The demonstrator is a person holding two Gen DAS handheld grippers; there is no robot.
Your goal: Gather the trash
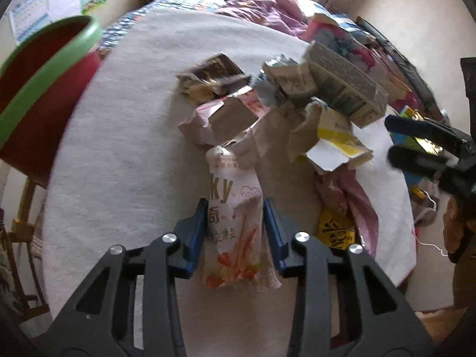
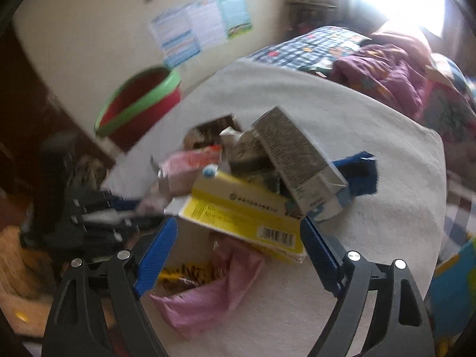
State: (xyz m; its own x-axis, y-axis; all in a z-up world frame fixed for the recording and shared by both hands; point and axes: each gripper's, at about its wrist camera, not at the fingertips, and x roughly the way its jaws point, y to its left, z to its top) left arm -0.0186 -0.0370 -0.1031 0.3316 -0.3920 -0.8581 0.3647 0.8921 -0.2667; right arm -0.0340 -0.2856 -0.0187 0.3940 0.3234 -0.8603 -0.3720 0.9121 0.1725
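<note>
The left gripper has its jaws clenched on a pink snack wrapper near the bed's front edge, the right gripper gapes released over the yellow box, and most trash looks uncollected beside the red bin.

Left wrist view: low and close over the white blanket, facing along the bed toward the window at the top of frame. Right wrist view: a little higher, angled from the opposite side, motion-blurred. Both share the trash pile at centre and the red bin with green rim, upper left.
</note>
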